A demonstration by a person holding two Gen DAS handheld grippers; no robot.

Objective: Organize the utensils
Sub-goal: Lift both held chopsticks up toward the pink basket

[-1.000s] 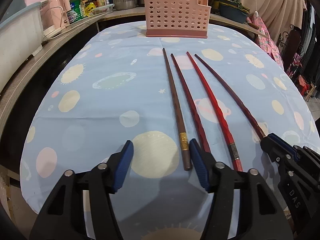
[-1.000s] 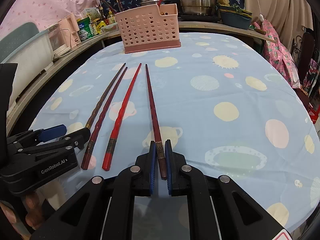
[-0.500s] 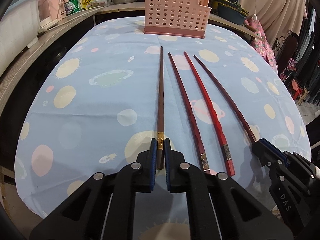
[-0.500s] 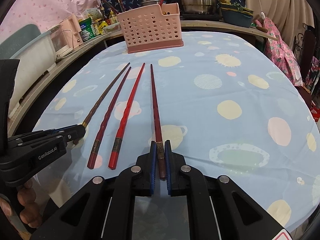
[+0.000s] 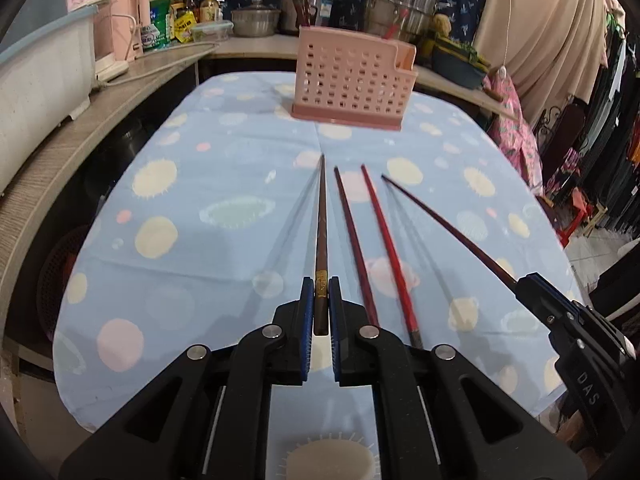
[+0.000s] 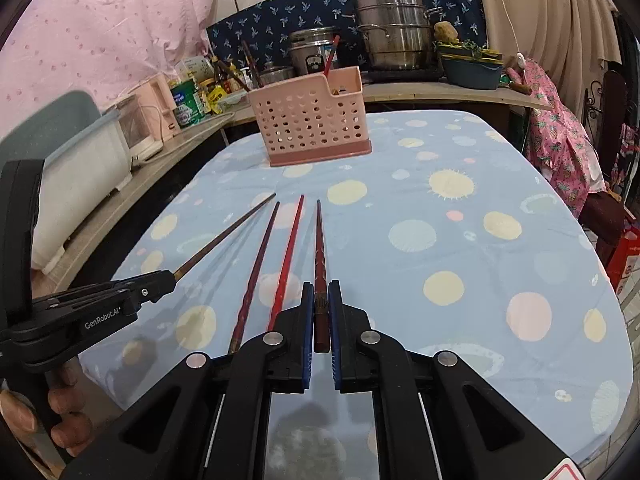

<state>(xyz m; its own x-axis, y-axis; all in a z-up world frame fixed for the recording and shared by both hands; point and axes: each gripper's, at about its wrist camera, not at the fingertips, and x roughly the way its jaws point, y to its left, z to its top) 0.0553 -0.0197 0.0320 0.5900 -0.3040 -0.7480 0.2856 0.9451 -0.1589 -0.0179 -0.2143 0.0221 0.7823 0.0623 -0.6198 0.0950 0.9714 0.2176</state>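
Left wrist view: the left gripper (image 5: pixel 321 308) is clamped on the butt of a brown chopstick (image 5: pixel 321 224), and the right gripper (image 6: pixel 321 312) likewise on a dark red chopstick (image 6: pixel 319 248), both raised. Two red chopsticks (image 5: pixel 374 236) lie between them, so the task appears barely begun. The pink perforated holder (image 5: pixel 352 80) stands far across the bench (image 5: pixel 200 248), clothed in planet-print blue, before a cluttered kitchen counter (image 5: pixel 248 44).

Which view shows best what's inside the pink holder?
Right wrist. It looks at the pink holder from a side where the notched corner opens, so a red utensil standing inside shows above the rim. The left wrist view shows the holder face-on: perforated wall and notch only, contents hard to separate from the counter clutter behind.
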